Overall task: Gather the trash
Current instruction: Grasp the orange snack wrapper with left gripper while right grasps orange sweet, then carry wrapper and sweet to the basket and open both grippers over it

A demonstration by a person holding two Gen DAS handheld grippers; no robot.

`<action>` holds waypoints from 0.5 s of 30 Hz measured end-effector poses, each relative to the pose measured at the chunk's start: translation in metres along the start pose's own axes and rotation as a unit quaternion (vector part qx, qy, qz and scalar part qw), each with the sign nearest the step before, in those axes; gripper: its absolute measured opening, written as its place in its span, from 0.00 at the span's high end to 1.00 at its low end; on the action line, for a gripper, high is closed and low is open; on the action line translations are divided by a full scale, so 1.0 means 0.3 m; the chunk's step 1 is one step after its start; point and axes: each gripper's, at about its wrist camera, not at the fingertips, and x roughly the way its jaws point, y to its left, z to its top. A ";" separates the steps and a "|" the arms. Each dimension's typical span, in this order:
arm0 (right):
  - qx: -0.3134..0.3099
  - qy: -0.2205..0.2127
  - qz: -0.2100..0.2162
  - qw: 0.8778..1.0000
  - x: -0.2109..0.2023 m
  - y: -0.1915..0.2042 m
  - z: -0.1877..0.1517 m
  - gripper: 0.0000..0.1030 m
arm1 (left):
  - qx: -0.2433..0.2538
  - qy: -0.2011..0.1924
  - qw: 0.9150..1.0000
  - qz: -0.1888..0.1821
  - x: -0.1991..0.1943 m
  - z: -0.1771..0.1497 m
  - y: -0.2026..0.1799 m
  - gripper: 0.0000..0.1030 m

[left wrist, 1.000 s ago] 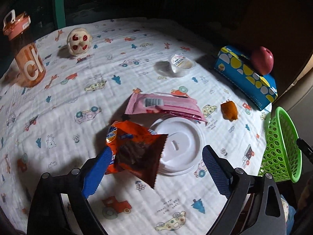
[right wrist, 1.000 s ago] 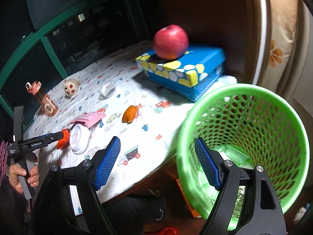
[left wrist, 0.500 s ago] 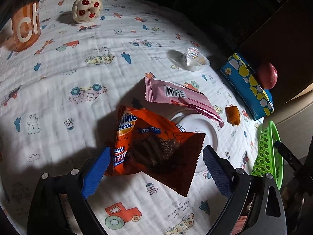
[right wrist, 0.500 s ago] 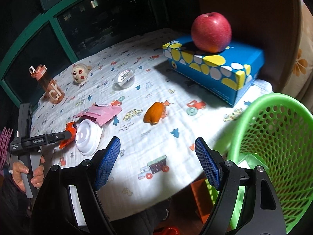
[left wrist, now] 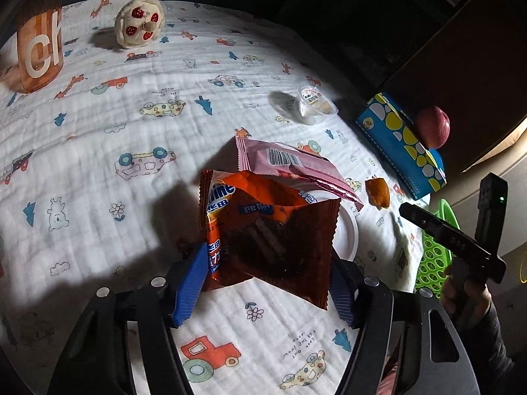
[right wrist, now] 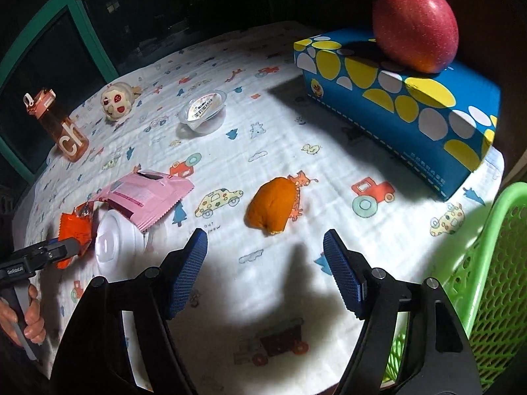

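The orange wrapper [left wrist: 263,230] fills the middle of the left wrist view and hides most of the white lid [left wrist: 346,233] under it; it also covers the right blue pad, so only the left pad clearly touches its edge. The left gripper [left wrist: 263,283] has just been closing, with this wrapper between its jaws, and it seems to hold the wrapper at the near edge. A pink wrapper [left wrist: 290,164] lies partly over the far side of the lid. The orange bottle [left wrist: 39,56] is cut off at the top left of this view. The right gripper [right wrist: 265,263] has also been narrowing; its jaws stand half open over the tabletop [right wrist: 296,131] with nothing between them, and an orange peel [right wrist: 273,204] lies just beyond them. The green basket [right wrist: 494,263] is cut off at the right edge in both views, and what is inside it I cannot tell. A small clear cup [right wrist: 204,112] with a printed seal lies tilted at the far side; its content is hard to make out. A red apple [right wrist: 415,23] rests on a blue box [right wrist: 411,105], and a small plush toy [right wrist: 117,103] sits near the bottle.
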 end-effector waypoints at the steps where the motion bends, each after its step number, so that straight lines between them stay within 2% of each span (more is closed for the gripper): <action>1: 0.000 0.003 -0.001 1.000 0.015 0.001 0.007 0.35 | 0.000 -0.003 1.000 -0.001 -0.008 0.000 0.001 0.38; 9: -0.009 0.023 -0.019 1.000 0.118 0.007 0.047 0.52 | 0.002 -0.021 1.000 -0.003 -0.071 0.008 0.003 0.38; 11: -0.012 0.027 -0.026 0.999 0.134 0.010 0.051 0.59 | 0.004 -0.027 1.000 -0.004 -0.090 0.013 -0.003 0.38; 15: -0.013 0.028 -0.031 0.999 0.142 0.007 0.049 0.63 | 0.010 -0.035 0.999 -0.006 -0.118 0.021 -0.023 0.38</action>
